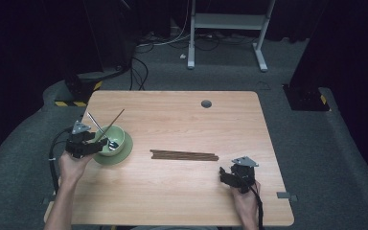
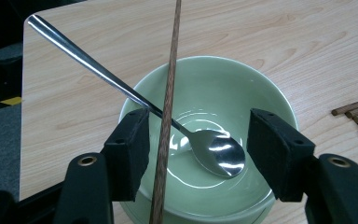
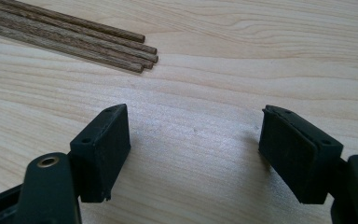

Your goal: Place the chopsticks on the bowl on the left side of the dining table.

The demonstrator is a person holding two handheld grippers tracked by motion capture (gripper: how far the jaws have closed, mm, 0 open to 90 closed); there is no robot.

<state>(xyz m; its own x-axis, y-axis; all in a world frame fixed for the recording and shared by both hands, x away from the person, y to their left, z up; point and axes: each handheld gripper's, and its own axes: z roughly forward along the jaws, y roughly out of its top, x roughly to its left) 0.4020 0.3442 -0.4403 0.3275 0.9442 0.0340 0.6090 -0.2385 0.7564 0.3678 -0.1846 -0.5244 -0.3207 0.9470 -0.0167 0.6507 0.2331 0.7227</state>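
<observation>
Spread wide, left tool over green bowl, loose chopstick and spoon between jaws; right tool spread above bare bench.

spoon in bowl, chopsticks right

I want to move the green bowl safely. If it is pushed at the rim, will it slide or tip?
The green bowl sits on a matching saucer, so it may slide on the glaze. The spoon and chopstick lean over its rim; they would probably shift or roll. It looks ceramic: likely stiff, heavy, breakable.
</observation>
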